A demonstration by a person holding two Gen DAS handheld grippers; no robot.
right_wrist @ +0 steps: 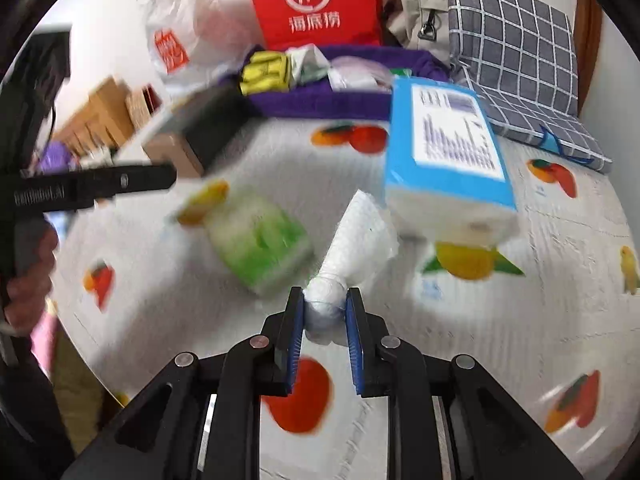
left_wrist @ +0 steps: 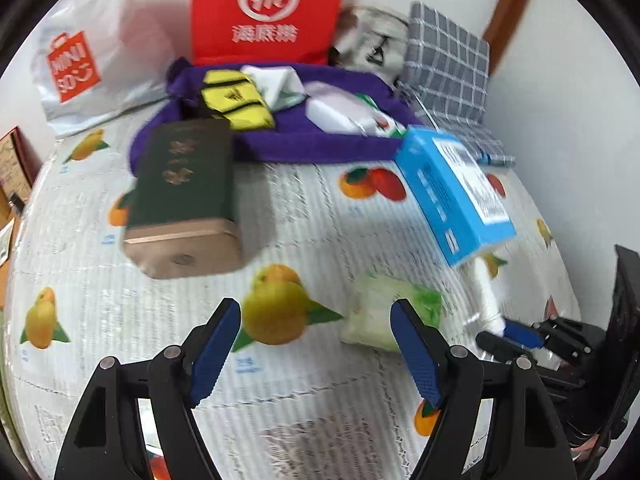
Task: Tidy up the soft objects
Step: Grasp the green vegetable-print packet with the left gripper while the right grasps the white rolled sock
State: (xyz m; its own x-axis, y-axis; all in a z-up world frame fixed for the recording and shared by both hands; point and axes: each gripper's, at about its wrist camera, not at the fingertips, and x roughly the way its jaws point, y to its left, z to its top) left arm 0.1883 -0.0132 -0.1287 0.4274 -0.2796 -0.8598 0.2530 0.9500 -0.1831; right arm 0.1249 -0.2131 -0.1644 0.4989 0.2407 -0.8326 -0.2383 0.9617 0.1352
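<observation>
A fruit-print sheet (left_wrist: 320,208) covers the surface. The left claw (left_wrist: 316,344) hangs open above it, beside a green-and-white soft packet (left_wrist: 384,312). Rightward, the right claw (right_wrist: 324,312) is clamped on the twisted neck of a white plastic bag (right_wrist: 356,236), under a blue box (right_wrist: 444,144).

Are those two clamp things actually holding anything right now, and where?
The right hand-held gripper pinches the white plastic-wrapped roll at its twisted near end. The left hand-held gripper is open, holding nothing.
</observation>
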